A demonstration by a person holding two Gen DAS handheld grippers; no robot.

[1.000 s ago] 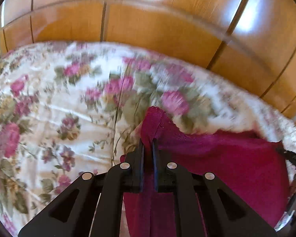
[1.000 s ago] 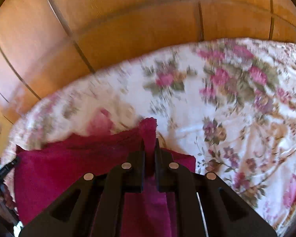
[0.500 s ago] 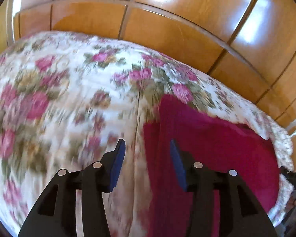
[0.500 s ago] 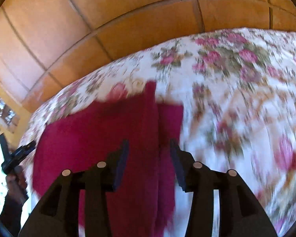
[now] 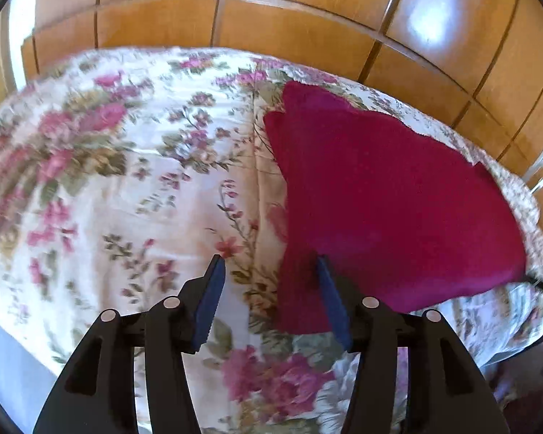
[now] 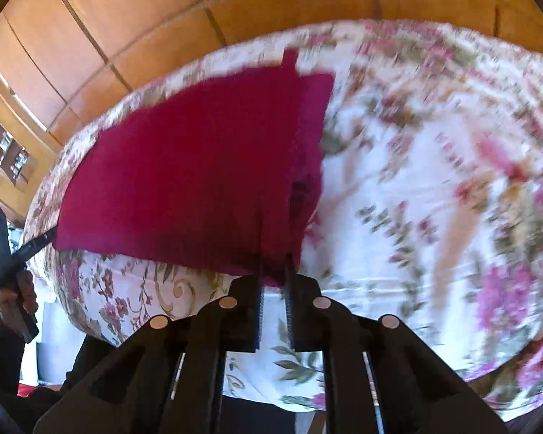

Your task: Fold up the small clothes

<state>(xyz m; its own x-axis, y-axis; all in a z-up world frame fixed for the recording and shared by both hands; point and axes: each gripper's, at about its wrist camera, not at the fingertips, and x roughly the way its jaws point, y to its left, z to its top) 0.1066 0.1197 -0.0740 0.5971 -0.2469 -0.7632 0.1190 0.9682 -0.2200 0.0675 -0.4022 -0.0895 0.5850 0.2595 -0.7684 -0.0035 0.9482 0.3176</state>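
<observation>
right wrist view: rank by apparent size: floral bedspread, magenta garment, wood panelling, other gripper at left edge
1. floral bedspread
2. wood panelling, roughly level with 3; unsure
3. magenta garment
4. left gripper, farther off, so looks small

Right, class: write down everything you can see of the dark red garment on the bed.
The dark red garment is a plain, soft-looking knit or fleece-like cloth with no visible print. It lies flat on the floral bedspread near the bed's edge, and a second layer shows along one side, so it looks folded over. The right gripper appears to pinch its near edge. The left gripper is open at its near corner; contact there is unclear.
</observation>
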